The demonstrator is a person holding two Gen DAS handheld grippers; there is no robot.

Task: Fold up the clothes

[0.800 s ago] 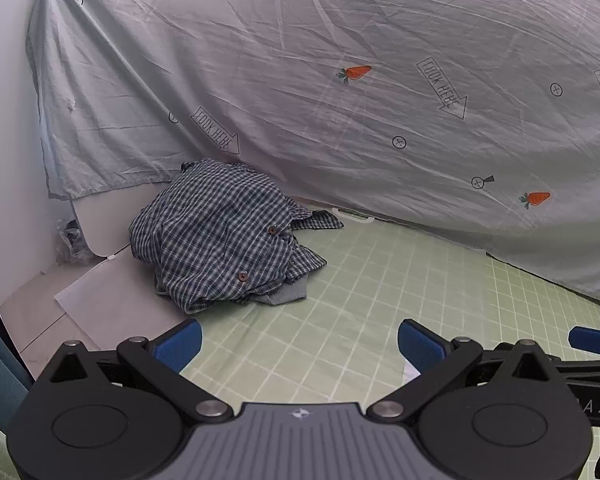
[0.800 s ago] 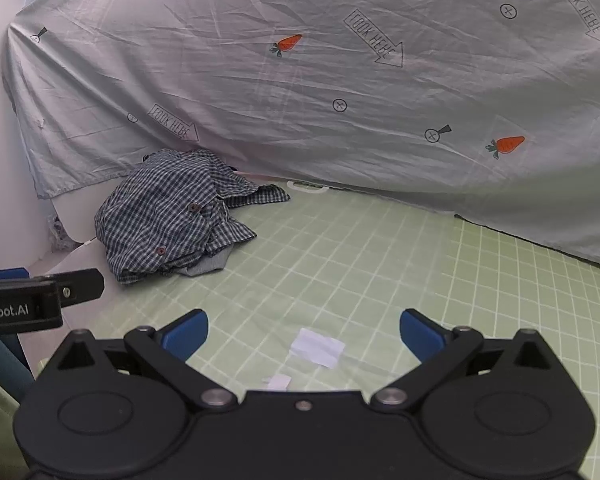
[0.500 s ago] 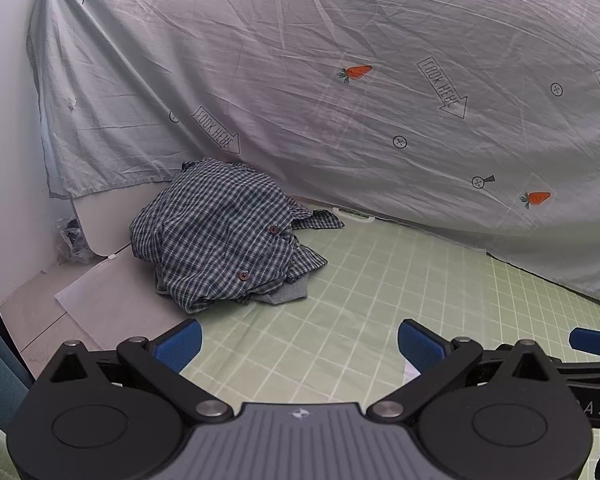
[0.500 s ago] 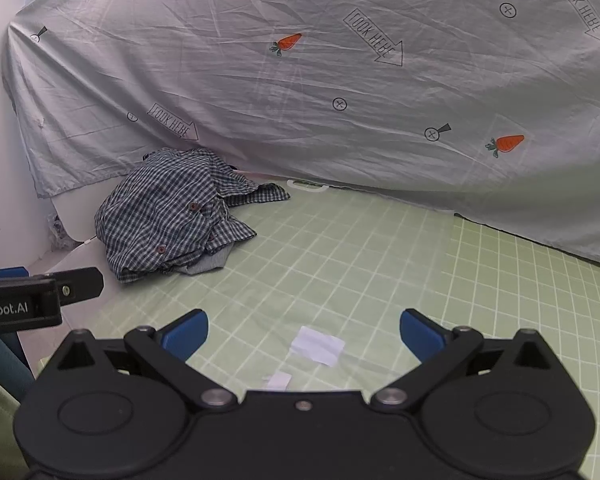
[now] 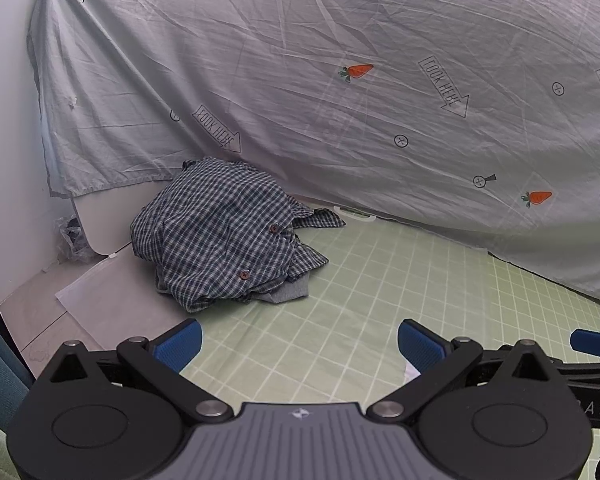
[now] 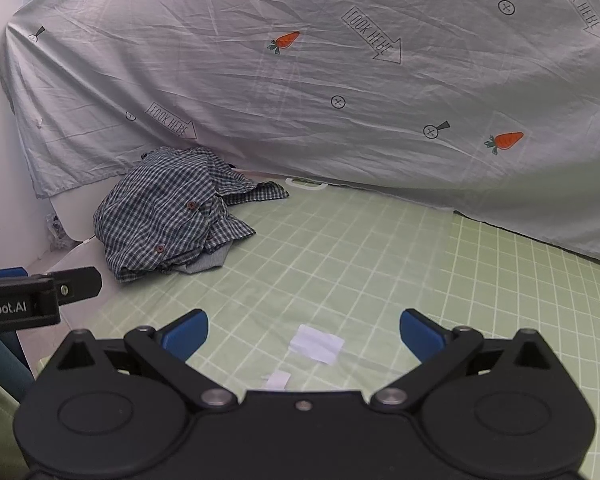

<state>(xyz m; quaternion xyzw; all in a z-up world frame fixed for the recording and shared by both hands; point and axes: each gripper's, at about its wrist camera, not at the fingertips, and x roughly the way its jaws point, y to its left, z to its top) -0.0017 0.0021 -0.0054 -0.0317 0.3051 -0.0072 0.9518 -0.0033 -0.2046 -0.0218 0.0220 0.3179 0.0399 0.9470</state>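
A crumpled blue-and-white checked shirt (image 5: 224,236) with brown buttons lies in a heap at the far left of the green gridded mat (image 5: 340,320); a grey garment peeks out under it. It also shows in the right wrist view (image 6: 172,216). My left gripper (image 5: 300,344) is open and empty, low over the mat, short of the heap. My right gripper (image 6: 304,332) is open and empty, to the right of the left one, farther from the shirt.
A grey sheet (image 5: 340,80) printed with carrots and arrows hangs behind the mat. Two white paper scraps (image 6: 316,344) lie on the mat near my right gripper. A white board (image 5: 100,216) and pale paper (image 5: 112,300) lie left of the heap, by the wall.
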